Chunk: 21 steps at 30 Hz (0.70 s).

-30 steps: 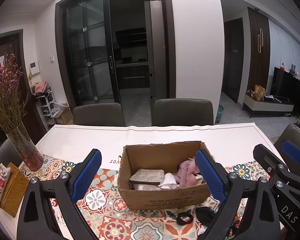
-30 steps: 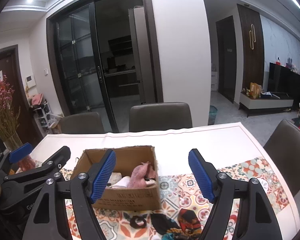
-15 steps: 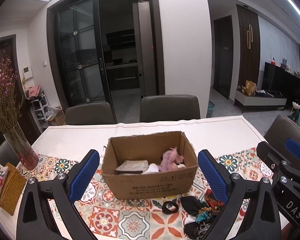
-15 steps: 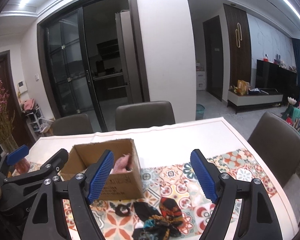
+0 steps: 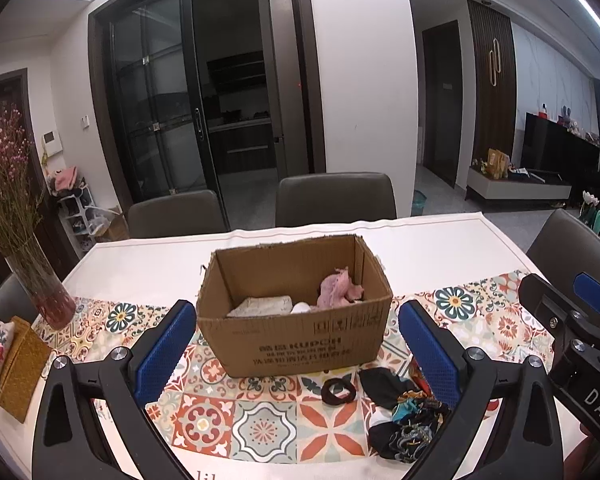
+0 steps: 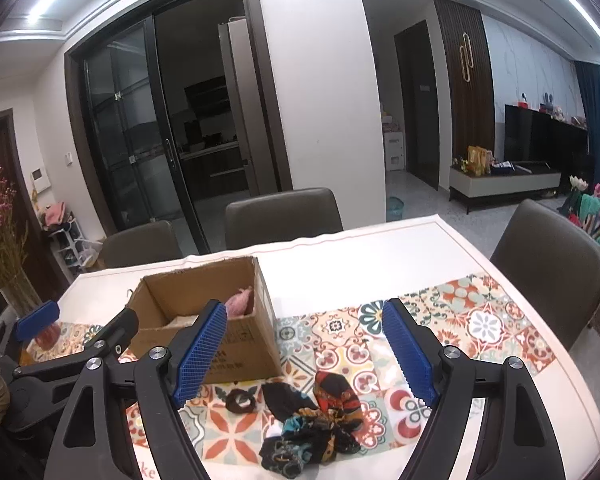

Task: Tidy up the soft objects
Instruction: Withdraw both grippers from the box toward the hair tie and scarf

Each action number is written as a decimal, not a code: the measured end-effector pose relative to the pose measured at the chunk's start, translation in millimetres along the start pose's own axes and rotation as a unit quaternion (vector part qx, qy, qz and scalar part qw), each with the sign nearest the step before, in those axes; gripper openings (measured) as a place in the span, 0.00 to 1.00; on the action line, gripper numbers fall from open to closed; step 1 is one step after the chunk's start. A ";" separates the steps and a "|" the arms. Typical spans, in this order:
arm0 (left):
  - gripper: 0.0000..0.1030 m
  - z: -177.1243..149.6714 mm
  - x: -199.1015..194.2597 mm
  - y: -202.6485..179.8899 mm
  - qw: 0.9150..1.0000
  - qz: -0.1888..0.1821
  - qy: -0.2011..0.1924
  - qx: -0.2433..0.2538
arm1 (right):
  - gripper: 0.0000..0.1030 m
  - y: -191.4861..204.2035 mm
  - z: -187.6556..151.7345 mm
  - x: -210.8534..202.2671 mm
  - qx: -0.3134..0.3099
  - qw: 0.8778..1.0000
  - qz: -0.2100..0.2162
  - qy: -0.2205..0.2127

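Left gripper open, empty — box contents half hidden.

- Dining table: white top, a patterned tile runner across its near part.
- Glass vase of dried pink flowers, at the table's left end.
- Woven yellow pouch, flat on the table just in front of the vase.
- Two grey chairs behind the table's far edge; a third at its right end.
- Dark glass sliding doors beyond the table (kitchen behind, dim).
- Television on a low cabinet, well right of the table.
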<state>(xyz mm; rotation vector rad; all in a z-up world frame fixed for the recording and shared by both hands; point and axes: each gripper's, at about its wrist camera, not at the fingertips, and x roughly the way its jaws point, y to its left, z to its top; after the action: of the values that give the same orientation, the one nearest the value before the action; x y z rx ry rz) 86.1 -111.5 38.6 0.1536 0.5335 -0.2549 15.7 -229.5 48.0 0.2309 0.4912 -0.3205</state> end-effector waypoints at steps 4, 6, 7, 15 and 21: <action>1.00 -13.4 4.6 -3.6 1.000 -0.003 0.004 0.001 | 0.79 -7.3 -15.8 2.7 0.008 1.000 0.001 0.009; 1.00 -22.6 9.6 -6.4 1.000 -0.006 0.011 0.003 | 0.78 -10.8 -25.8 7.2 0.013 1.000 0.000 0.017; 1.00 -25.7 12.0 -7.6 1.000 -0.007 0.013 0.003 | 0.78 -12.1 -30.0 9.6 0.014 1.000 0.000 0.022; 0.99 -58.1 42.4 -23.0 0.999 -0.017 0.049 0.012 | 0.78 -30.2 -63.4 37.0 0.031 0.997 -0.007 0.065; 0.99 -75.8 70.0 -32.2 0.997 -0.016 0.071 0.021 | 0.78 -38.5 -84.6 66.2 0.030 0.995 -0.013 0.099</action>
<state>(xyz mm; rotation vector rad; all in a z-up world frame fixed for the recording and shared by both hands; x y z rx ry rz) 98.8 -140.4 -64.8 0.2056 0.6714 -0.2881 21.5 -256.6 -62.7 0.3165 0.6823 -0.3399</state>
